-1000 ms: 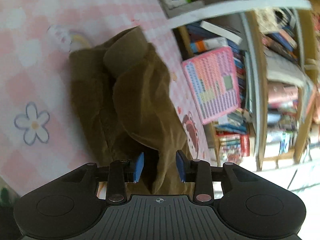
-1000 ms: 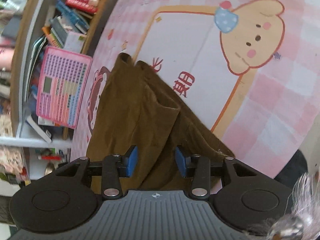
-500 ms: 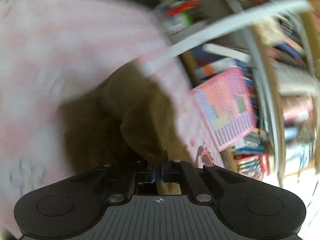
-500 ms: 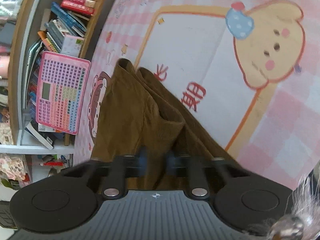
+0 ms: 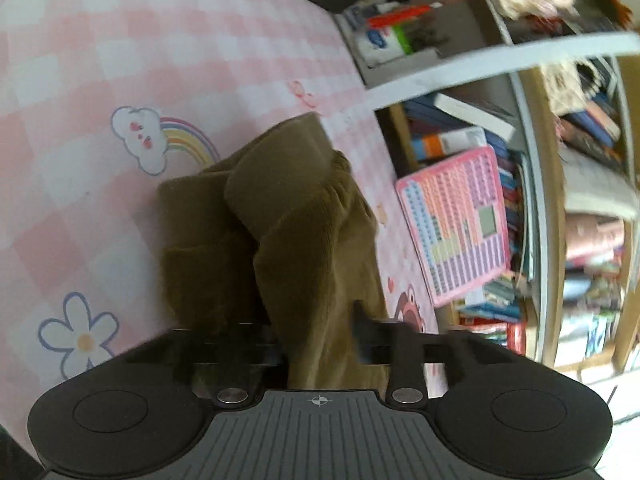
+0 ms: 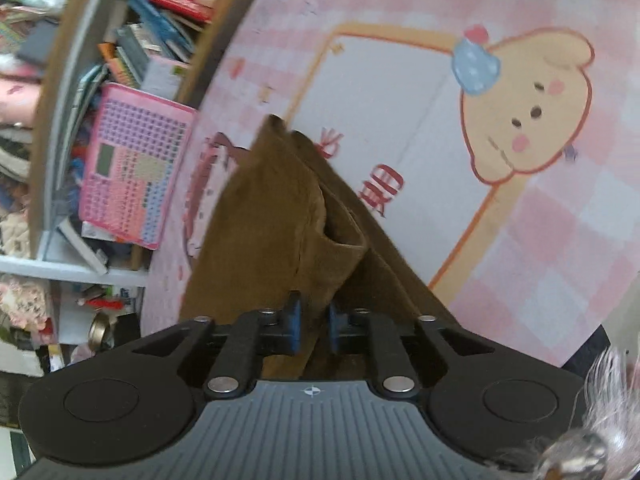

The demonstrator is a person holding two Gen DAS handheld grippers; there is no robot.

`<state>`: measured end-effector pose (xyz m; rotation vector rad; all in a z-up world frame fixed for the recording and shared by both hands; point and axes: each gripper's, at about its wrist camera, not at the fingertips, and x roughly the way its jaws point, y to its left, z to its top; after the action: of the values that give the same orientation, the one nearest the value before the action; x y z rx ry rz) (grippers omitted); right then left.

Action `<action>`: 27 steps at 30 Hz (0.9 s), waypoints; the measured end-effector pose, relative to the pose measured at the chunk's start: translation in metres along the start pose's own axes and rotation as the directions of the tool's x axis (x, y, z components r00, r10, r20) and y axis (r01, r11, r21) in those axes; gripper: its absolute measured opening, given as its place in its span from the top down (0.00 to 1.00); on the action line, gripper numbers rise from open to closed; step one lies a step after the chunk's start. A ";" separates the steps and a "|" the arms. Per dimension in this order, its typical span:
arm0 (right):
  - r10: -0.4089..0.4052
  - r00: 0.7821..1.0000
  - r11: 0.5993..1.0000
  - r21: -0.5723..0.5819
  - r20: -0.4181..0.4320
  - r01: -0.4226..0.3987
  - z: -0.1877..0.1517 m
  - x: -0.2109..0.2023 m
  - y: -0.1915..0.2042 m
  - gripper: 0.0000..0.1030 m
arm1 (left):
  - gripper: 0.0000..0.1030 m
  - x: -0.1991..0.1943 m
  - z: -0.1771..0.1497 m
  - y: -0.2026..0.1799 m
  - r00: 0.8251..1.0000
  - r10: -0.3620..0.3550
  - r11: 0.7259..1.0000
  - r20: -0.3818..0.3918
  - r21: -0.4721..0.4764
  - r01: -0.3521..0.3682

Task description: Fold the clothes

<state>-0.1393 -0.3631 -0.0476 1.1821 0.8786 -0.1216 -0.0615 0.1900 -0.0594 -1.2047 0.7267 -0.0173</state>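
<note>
Both my grippers stood open over the cloth a second ago; since then each has closed onto it, and the left view has swung so the cloud-and-rainbow print now shows where it was mostly hidden.

My right gripper (image 6: 314, 328) has its blue pads drawn in close with a ridge of the brown garment (image 6: 280, 216) pinched between them. My left gripper (image 5: 320, 340) has cloth bunched thick between its fingers; the pads are blurred and partly buried there, so I take it as clamped on the brown garment (image 5: 304, 240) but would not swear how tightly.

The garment lies rumpled on the pink checked mat (image 5: 100, 60), one end rising toward each tool, its far end doubled over on itself near the mat's edge by the bookshelf (image 5: 560, 200).

I judge this as the grasp of a fold: both ends taken, cloth beginning to lift. The next move calls for raising both holds evenly, keeping the layers together, and carrying them over so the edges meet square.
</note>
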 end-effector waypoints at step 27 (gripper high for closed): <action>-0.045 0.994 0.964 -0.256 0.100 0.069 -0.018 -0.020 0.033 0.97 | 0.96 -0.008 0.016 -0.022 0.996 0.045 0.982 -0.077 0.184 -0.030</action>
<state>-0.1454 -0.3418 -0.0112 0.8996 0.8196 -0.1042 -0.0514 0.1982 -0.0337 -1.0190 0.8012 -0.0997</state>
